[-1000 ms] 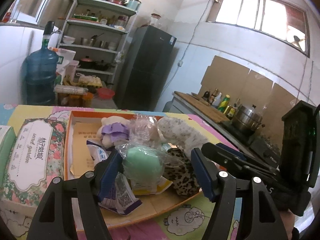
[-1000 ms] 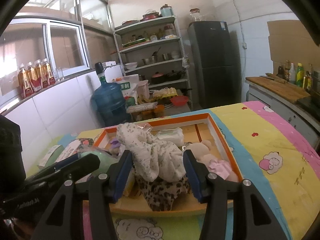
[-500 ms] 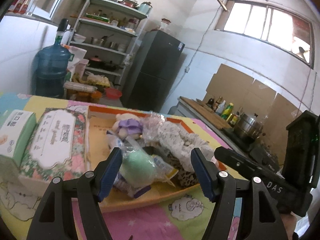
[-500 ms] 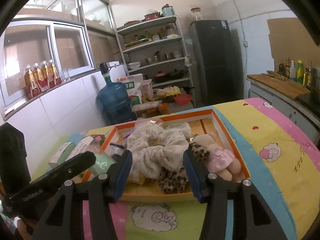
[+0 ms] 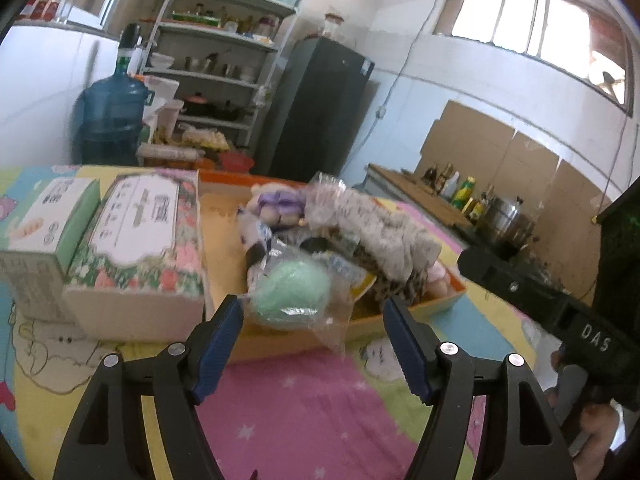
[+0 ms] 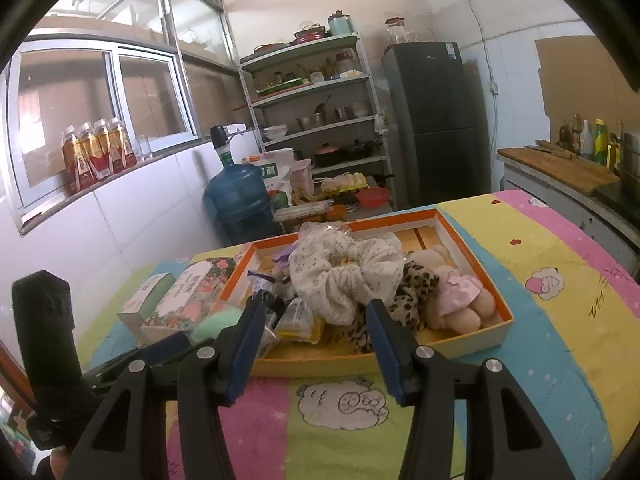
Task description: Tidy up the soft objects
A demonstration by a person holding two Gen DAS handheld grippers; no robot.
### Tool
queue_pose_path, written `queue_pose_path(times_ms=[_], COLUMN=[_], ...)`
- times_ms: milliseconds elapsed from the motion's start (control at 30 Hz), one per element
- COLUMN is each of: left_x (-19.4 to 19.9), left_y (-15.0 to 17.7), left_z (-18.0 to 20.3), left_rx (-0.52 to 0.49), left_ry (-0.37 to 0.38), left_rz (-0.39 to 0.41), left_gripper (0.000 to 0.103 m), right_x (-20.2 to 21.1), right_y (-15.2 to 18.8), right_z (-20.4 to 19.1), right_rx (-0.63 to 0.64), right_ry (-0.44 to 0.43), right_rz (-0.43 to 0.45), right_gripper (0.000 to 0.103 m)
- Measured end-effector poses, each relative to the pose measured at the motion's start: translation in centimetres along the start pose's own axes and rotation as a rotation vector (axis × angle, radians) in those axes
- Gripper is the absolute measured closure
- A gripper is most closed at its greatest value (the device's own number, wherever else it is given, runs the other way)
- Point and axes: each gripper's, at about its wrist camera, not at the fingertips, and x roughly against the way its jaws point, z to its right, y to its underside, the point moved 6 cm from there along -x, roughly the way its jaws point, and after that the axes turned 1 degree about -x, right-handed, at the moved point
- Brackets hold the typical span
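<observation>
Both grippers hang short of the orange tray [image 6: 472,240], which sits on the cartoon-print cloth [image 6: 560,280] with the soft things heaped inside it. In the left wrist view, the left gripper [image 5: 312,320] has its blue jaws spread wide with nothing pressed between them; they have just been opening a touch further. At twelve o'clock from its tips lies the green sponge in its clear wrapper [image 5: 294,292], at the tray's near edge, wrapper tail spilling over the rim. Only this view shows the purple-capped plush [image 5: 276,204] clearly, at the far end of the pile, and the two tissue boxes [image 5: 136,240] at ten o'clock, just beside the tray.

Over to the right wrist view: the right gripper [image 6: 316,320] is released too, jaws parted and empty, pointing at the white floral scrunchie [image 6: 344,272] at twelve o'clock, with the leopard-print piece [image 6: 412,292] touching it at one o'clock. This view alone reveals the plush doll in the pink dress [image 6: 460,300] along the tray's right wall, hidden from the left camera behind the scrunchie. The left gripper's body shows at eight o'clock here.
</observation>
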Motion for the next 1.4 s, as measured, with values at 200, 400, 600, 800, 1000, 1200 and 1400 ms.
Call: queue_pose_path(times_ms=[200,400,600,800,1000,1200,1400], left_x=[1.1,2.3,4.5,6.9,9.4,12.2,15.5], left_y=[0.6,1.1,0.7,0.4,0.9,1.3,1.6], left_z=[-0.5,-1.1,-0.9,-0.5,-0.2,-0.1,0.5], left_rx=[-0.002,0.031,0.009,-0.031,-0.058,-0.075,-0.116], left_ry=[0.005,0.023,0.005,-0.042,-0.094,-0.13,-0.202], left_rz=[-0.013,-0.003,0.058,0.112,0.155,0.209,0.265], left_gripper=[0.029,0.029,0.029,0.029,0.029,0.029,0.029], right_x=[0.3,0.6,1.5,3.4,5.5,7.5,9.3], right_y=[0.4,0.9,0.9,1.1,1.9,2.9,4.1], right_z=[-0.7,-1.4,-1.9,-2.5,-3.6,-5.0,-7.1], right_rx=[-0.006,-0.001,0.008,0.025,0.047,0.075,0.101], right_ry=[-0.011,-0.019,-0.003,0.039,0.064,0.076,0.07], right_rz=[0.0,-0.001,0.024,0.072,0.112,0.143,0.161], right_gripper=[0.05,0.05,0.05,0.05,0.05,0.05,0.05])
